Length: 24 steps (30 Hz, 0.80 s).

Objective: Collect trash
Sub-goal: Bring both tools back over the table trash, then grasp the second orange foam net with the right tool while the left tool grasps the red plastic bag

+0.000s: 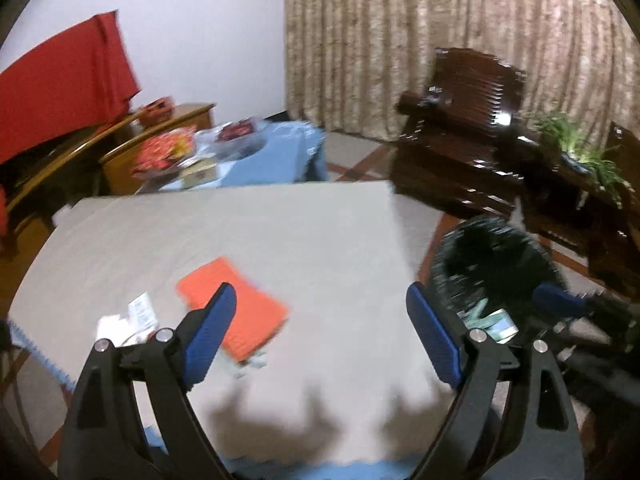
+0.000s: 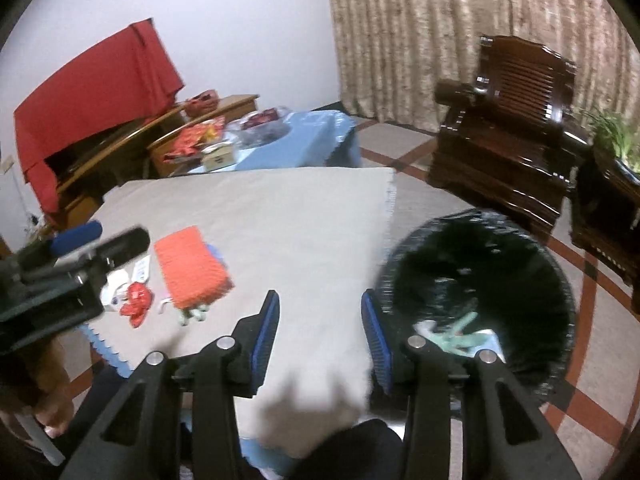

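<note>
Both hand-held grippers are empty: the left hand-held gripper (image 1: pixel 320 320) gapes wide, the right hand-held gripper (image 2: pixel 320 332) half open. Blurry trash (image 2: pixel 136 304) (red and white scraps) lies beside an orange pad (image 2: pixel 190 268) on the tabletop (image 2: pixel 300 220). The black bin (image 2: pixel 480 300) holds greenish wrappers (image 2: pixel 456 334), partly hidden.

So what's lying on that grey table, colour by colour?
Orange: 1, the flat pad
Red: 1, a crumpled wrapper
White: 2, a printed slip and a packet
Pale green: 1, a scrap at the pad's near edge
Total: 5; a bluish bit behind the pad is too blurred to count.
</note>
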Tool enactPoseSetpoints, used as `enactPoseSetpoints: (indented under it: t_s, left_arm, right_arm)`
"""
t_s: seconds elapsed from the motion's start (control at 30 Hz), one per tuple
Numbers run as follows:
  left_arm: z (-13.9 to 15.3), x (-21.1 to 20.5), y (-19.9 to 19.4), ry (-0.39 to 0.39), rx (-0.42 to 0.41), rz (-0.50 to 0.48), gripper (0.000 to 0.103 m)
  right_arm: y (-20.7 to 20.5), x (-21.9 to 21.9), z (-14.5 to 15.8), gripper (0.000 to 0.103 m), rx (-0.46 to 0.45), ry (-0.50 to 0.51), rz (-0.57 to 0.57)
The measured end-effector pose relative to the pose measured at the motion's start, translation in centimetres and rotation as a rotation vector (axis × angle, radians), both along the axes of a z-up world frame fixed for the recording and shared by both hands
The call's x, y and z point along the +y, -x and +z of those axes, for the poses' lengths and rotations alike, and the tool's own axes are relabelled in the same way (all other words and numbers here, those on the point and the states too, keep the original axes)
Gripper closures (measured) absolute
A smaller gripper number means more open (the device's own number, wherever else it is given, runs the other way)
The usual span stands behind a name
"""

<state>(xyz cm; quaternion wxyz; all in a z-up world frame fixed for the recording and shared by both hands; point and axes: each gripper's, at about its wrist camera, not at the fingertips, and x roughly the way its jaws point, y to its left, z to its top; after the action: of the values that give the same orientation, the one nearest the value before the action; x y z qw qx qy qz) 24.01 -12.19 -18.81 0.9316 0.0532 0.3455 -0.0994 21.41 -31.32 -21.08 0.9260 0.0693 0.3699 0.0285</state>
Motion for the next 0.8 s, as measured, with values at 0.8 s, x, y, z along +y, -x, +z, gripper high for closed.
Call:
enactPoseSetpoints:
  t_s: [0.8]
  left_arm:
    - [-11.1,21.5,-4.8,-0.036,0.103,0.258,0.019]
  right_arm:
    - [-8.7,18.5,-9.8,0.050,0.068,0.010,0.156]
